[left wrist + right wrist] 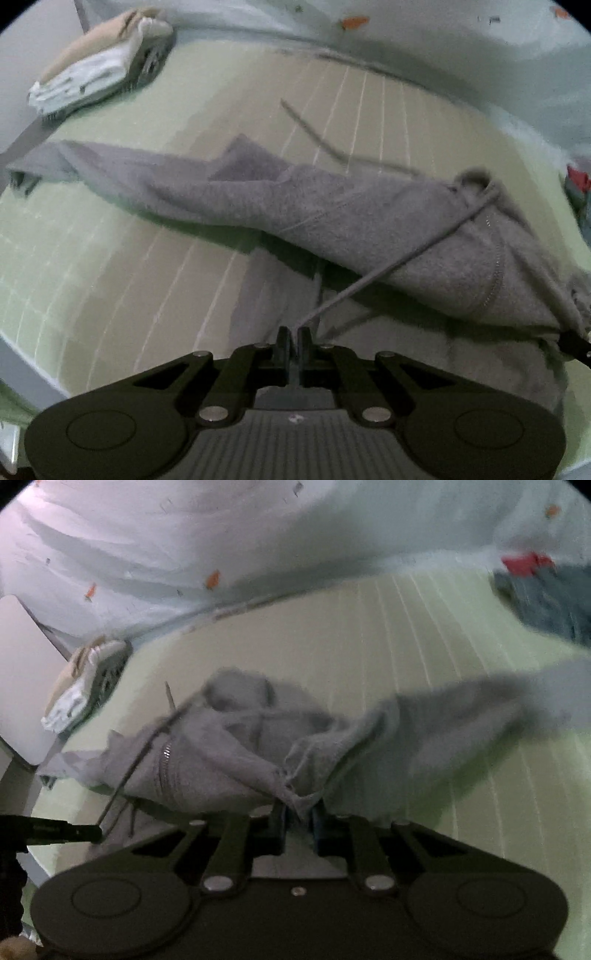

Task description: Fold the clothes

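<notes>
Left wrist view. Blurred throughout; far corners cut off by the lens rim. Surface: pale green tabletop [110,258] with white grid lines, white patterned sheet [443,55] beyond it. Ahead-left of the gripper: stack of folded clothes [99,70]. Grey hoodie [332,214] stretched across just ahead, lifted at its right end. Left gripper [294,334]: jaws closed on the hoodie's drawstring [406,258].

Right wrist view. Hoodie sleeve at right smeared by motion. Same tabletop [480,812] and sheet [147,535]; dark garment with red patch [543,594] far ahead-right, partly cut off. Right gripper [300,821]: jaws nearly closed, pinching a hoodie [229,760] edge. Left gripper [94,833] tip at left.
</notes>
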Demonstrator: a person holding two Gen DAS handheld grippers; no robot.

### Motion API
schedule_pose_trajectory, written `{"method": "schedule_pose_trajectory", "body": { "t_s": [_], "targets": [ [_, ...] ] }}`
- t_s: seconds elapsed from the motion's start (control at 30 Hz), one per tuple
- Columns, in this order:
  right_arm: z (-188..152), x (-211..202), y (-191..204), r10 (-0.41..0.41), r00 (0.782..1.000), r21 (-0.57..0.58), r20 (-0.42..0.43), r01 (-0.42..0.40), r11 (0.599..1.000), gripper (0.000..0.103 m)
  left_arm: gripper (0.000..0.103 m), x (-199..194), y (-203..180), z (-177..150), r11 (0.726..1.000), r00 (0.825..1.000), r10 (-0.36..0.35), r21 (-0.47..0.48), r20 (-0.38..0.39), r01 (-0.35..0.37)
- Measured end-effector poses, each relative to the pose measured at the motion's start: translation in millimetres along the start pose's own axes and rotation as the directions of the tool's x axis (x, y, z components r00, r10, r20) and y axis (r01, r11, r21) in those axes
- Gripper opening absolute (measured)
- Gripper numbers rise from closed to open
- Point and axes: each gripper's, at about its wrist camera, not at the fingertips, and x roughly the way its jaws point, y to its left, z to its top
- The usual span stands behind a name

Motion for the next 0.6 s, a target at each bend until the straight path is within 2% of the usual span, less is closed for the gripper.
{"method": "schedule_pose_trajectory", "body": {
  "t_s": [0.13,0.27,0.3,0.33,0.37,0.5,0.57,0.6],
  "targets": [
    [-11,0,3,-0.023,0.999,0.016,-0.026,0.023,1.000,0.014,0.005,-2,5,-8,0.999,1.000,-0.007,0.032,-0.009,0.007],
    [-3,-8,19,-0.082,0.997,-0.027,-0.001,0.082,0.996,0.027,0.009,-13,12,-5,0.999,0.999,-0.040,0.022,0.030,0.039],
    [1,-11,24,-0.099,0.995,-0.044,0.014,0.100,0.994,0.027,0.011,-17,13,-3,0.999,0.998,-0.043,0.016,0.045,0.042],
    [5,-14,30,-0.110,0.993,-0.063,0.039,0.112,0.992,0.034,0.017,-20,15,-1,0.999,0.997,-0.046,0.009,0.060,0.046],
    [11,-16,36,-0.119,0.991,-0.077,0.069,0.124,0.989,0.045,0.022,-24,16,2,0.999,0.996,-0.050,0.003,0.075,0.050],
    [36,-18,54,-0.138,0.977,-0.103,0.162,0.155,0.982,0.058,0.035,-29,21,21,0.998,0.990,-0.059,-0.005,0.126,0.060],
    [49,-12,61,-0.139,0.973,-0.110,0.186,0.161,0.981,0.067,0.045,-29,23,32,0.998,0.988,-0.062,0.001,0.141,0.062],
    [55,-8,64,-0.138,0.971,-0.116,0.194,0.162,0.980,0.068,0.047,-28,24,37,0.998,0.987,-0.063,0.003,0.149,0.063]
  ]
}}
